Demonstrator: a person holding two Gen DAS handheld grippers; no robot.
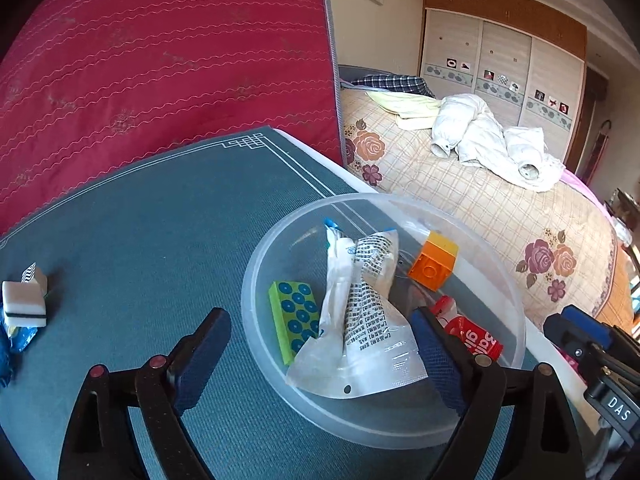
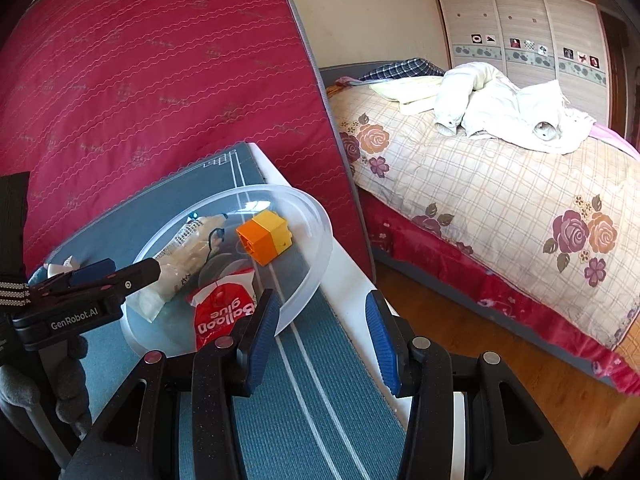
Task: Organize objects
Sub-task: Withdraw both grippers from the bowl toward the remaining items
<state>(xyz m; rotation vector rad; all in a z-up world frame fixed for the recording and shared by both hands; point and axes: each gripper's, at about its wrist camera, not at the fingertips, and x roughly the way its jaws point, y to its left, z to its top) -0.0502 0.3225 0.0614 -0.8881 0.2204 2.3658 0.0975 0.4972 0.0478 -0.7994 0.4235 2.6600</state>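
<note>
Left claw (image 1: 320, 354) nearest the lens in the left wrist view, jaws wide apart, straddling the near rim of the clear plastic bowl (image 1: 508, 280); nothing gripped. Bowl contents: green dotted block (image 1: 294, 320), crumpled white sachet with printed text (image 1: 360, 312), orange-yellow toy brick (image 1: 434, 262), red balloon glue packet (image 1: 472, 334). Outside the bowl, well apart at the left edge of the teal tabletop (image 1: 140, 240): white-and-black eraser-like block (image 1: 25, 304) and a blue wrapper (image 1: 22, 336), not yet collected. Right wrist view: right claw (image 2: 320, 340) also apart and empty, hovering over the tabletop edge just beside the bowl's rim. Bowl sits near the tabletop's right edge, close to the bed (image 2: 500, 184). Risk, judged: right-hand finger of the left claw sits inside the rim; a sideways move could push the light bowl off the edge and spill the sorted items.
</note>
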